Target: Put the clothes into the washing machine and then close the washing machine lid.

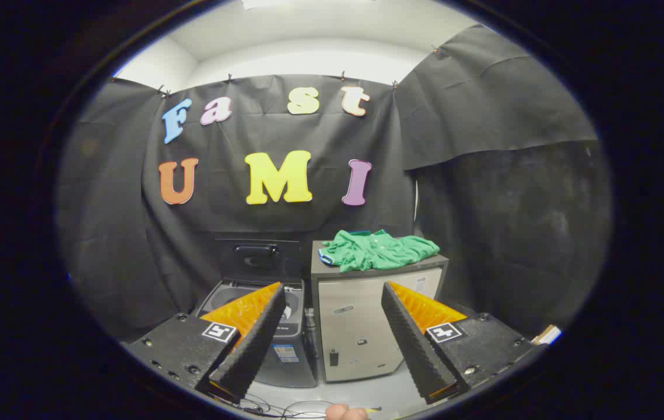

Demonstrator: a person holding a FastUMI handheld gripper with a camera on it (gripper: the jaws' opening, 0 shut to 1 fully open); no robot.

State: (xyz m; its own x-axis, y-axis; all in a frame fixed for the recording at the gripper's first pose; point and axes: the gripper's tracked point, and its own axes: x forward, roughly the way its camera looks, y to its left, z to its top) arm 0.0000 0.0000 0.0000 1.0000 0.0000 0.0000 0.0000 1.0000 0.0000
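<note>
Left finger [253,335] of the gripper [332,338] sits in front of the washing machine [285,344], covering much of its top opening. Washer is a dark top-loader on the floor against the black cloth wall [104,233]. Its lid [257,256] stands raised upright at the back, with a handle on the face toward the camera. Lid open, tub rim partly visible behind the left finger; inside of the tub can't be made out.

Fingers spread wide apart, nothing between them, touching nothing. Through the gap between the fingers: front of a pale cabinet [361,326] standing just beside the washer on its right, the two nearly touching. A hose or pipe [310,326] runs down in the narrow space between washer and cabinet.

Green shirt [379,249] lies crumpled on the cabinet's dark top, beyond the fingers and higher than their tips, nearer the right finger's line than the left. It has a bit of blue trim at its left end. Well apart from the gripper, no contact. Shirt is outside the washer, to the right of the raised lid.

Right finger [419,341] overlaps the cabinet's lower right corner. Past it more black cloth [512,233].

Low down between the fingers: light floor [366,394], some thin cables [285,408], and a fingertip of a person's hand [346,413].
</note>
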